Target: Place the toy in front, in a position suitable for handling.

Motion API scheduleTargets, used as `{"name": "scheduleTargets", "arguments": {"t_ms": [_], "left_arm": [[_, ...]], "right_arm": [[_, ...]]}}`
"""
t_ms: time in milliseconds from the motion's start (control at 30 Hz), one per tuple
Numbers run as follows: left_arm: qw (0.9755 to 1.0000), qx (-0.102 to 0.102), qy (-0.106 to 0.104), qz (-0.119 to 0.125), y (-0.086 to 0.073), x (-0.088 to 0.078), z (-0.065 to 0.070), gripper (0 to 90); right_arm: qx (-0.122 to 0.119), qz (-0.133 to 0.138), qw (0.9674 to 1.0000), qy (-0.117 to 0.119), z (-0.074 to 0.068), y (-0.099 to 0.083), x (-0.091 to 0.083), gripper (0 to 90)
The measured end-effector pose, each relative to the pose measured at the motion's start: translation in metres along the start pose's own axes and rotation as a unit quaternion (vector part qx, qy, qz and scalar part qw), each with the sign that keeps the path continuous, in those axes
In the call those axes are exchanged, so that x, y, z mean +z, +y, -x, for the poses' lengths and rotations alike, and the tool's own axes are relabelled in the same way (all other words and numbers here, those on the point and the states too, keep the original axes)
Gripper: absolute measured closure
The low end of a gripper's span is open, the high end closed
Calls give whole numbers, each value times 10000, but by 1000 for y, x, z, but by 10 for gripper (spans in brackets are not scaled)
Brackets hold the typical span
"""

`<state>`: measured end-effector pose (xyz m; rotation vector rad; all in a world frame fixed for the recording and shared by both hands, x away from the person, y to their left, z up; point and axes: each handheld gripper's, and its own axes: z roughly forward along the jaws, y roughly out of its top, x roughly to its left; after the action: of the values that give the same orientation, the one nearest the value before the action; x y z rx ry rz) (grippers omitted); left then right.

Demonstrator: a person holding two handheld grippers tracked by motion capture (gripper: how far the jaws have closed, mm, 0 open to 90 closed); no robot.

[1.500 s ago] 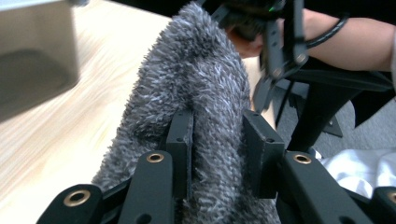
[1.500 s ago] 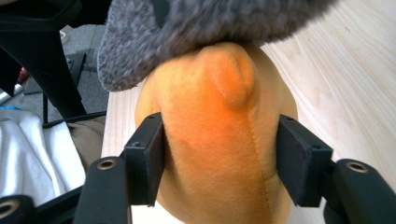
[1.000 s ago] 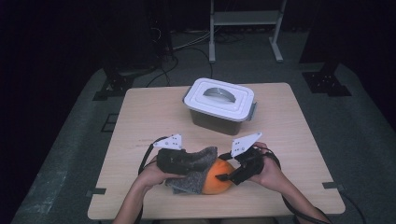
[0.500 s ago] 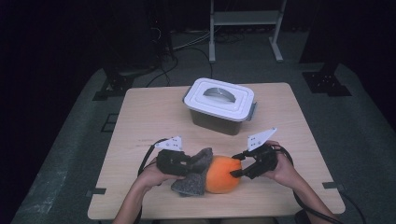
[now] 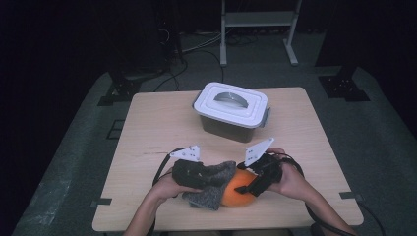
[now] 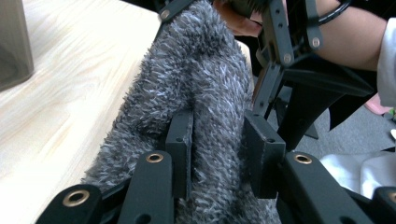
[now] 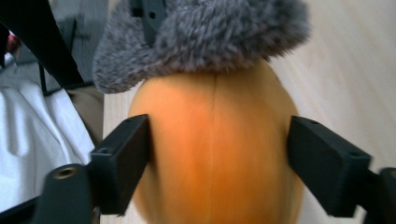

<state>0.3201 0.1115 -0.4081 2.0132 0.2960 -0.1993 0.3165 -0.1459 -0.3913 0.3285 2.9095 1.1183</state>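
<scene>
A round orange fruit (image 5: 239, 195) lies near the table's front edge, half covered by a grey fuzzy cloth (image 5: 211, 186). My left gripper (image 5: 207, 178) is shut on a fold of that cloth (image 6: 205, 79), with both pads (image 6: 180, 140) sunk into the pile. My right gripper (image 5: 250, 187) comes in from the right and straddles the fruit (image 7: 215, 154). Its jaws have just been opening and now stand wide at the fruit's two sides without squeezing it. The cloth (image 7: 210, 32) caps the fruit's far end.
A grey tub with a white clip-on lid (image 5: 231, 110) stands at the middle back of the wooden table (image 5: 162, 123). The person's forearms come in over the front edge. The floor beyond holds cables and a white stand (image 5: 258, 19).
The cloth has slid left off the fruit, so more orange shows. My right gripper drew back to the right, then came in again with wider jaws. The left gripper has stayed put.
</scene>
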Motion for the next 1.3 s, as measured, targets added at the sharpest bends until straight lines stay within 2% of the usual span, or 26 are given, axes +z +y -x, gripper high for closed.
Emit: {"name": "scheduleTargets", "arguments": {"t_ms": [33,67,100,133,233,367,400,433,500,533,600,833,933,1033,1067,1133,1200,1233,1300], "left_arm": [[10000,27,44,-37,-1,-1,-2,662],[10000,-9,58,-37,-2,-2,-3,662],[10000,-18,90,27,-3,-6,-5,662],[9999,-53,123,64,-3,-9,-7,662],[9996,-18,250,108,-1,-20,-8,662],[9988,10,346,358,3,-37,-7,662],[9988,10,346,358,3,-37,-7,662],[9984,15,404,391,3,-41,-8,662],[9984,-10,451,347,2,-41,-8,663],[9986,-35,468,262,-2,-41,-10,662],[9986,-64,455,266,-3,-41,-11,663],[9984,-172,484,222,-8,-40,-17,662],[9986,-220,408,259,-9,-37,-19,663],[9991,-214,240,269,-8,-32,-18,664],[9991,-214,240,269,-8,-32,-18,670],[9991,-231,151,309,-7,-29,-17,671],[9993,-227,95,298,-6,-25,-16,671],[9993,-223,60,310,-5,-23,-15,671],[9992,-206,67,324,-2,-20,-13,670]], "right_arm": [[44,-84,10000,5,0,1,5,195],[130,-98,9998,66,2,2,9,260],[227,-34,9996,146,5,2,9,380],[185,53,9997,134,6,2,7,428],[126,423,9988,194,11,6,6,481],[-173,669,9975,135,9,18,13,480],[-173,669,9975,135,9,18,13,480],[-166,759,9966,286,12,22,19,473],[-144,733,9962,449,16,22,25,461],[-157,719,9963,447,16,21,27,458],[-156,730,9961,473,17,19,27,456],[-154,728,9957,554,19,-6,10,429],[-227,757,9952,569,19,-12,7,419],[25,807,9943,689,26,-23,3,380],[25,807,9943,689,26,-23,3,380],[248,829,9941,647,31,-29,-1,341],[315,817,9941,644,32,-29,-2,323],[485,689,9943,659,32,-29,-5,287],[497,591,9953,583,28,-28,-9,272]]}}
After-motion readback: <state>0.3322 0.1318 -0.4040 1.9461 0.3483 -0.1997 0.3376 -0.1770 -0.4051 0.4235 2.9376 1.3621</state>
